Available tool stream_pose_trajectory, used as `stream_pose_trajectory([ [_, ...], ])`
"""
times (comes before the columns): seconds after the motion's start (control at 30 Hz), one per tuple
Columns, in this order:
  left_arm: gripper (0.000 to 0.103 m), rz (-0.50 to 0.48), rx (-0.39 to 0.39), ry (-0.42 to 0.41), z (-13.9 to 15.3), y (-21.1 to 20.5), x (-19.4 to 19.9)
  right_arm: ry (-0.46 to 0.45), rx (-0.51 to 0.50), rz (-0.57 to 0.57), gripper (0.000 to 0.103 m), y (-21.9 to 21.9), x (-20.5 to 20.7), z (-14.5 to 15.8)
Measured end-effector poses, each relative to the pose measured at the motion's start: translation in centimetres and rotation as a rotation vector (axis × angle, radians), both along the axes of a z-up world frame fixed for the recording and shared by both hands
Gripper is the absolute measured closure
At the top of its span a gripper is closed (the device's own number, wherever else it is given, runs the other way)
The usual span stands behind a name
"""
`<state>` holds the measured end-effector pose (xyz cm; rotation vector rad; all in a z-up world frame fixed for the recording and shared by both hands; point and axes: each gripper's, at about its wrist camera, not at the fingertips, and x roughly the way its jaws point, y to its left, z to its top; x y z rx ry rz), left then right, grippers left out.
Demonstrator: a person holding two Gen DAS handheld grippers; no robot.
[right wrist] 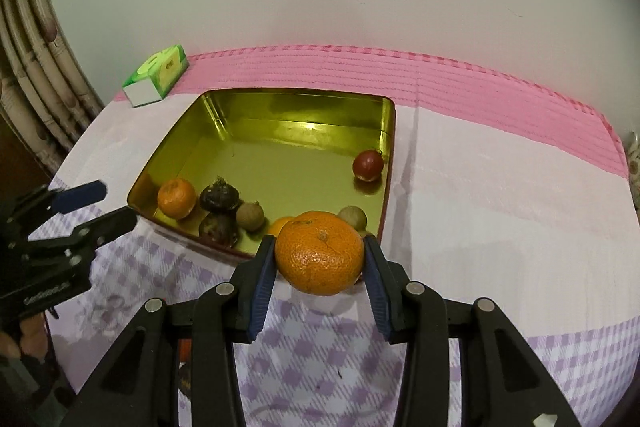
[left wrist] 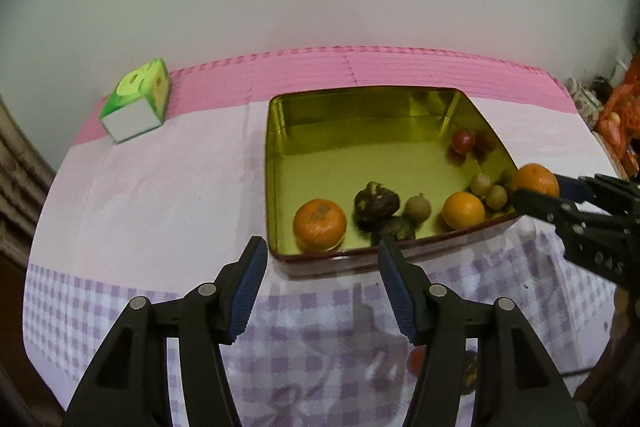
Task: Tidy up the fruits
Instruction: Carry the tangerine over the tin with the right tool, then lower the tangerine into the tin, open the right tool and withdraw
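Observation:
A gold tin tray (left wrist: 280,163) (right wrist: 192,143) sits on the table and holds several fruits: an orange (left wrist: 319,224) (right wrist: 176,197), a second orange (left wrist: 463,209), two dark fruits (left wrist: 376,205) (right wrist: 219,199), small brown round fruits (left wrist: 417,209) (right wrist: 250,216) and a red fruit (left wrist: 462,141) (right wrist: 367,165). My right gripper (right wrist: 320,259) is shut on a large orange (right wrist: 319,253) (left wrist: 536,181), held above the tray's near right corner. My left gripper (left wrist: 322,259) is open and empty, just in front of the tray's near edge.
A green and white tissue box (left wrist: 138,101) (right wrist: 157,75) stands at the back left on the pink mat (left wrist: 360,67). A purple checked cloth (left wrist: 320,327) covers the near table. Cluttered objects (left wrist: 616,107) lie at the far right edge.

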<state>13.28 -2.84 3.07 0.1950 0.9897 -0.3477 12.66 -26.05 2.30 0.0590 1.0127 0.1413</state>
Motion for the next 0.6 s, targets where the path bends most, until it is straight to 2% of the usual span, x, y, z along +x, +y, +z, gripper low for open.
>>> stream_pose_trajectory([
  [0.3,0.044,0.051,-0.014,0.018,-0.6,2.6,-0.1,0.029,-0.018,0.011,0.063,0.8,2.5,-1.1],
  [0.6,0.044,0.05,-0.016,0.034,-1.1,3.0,-0.7,0.072,-0.04,0.012,0.063,1.2,4.1,-2.9],
])
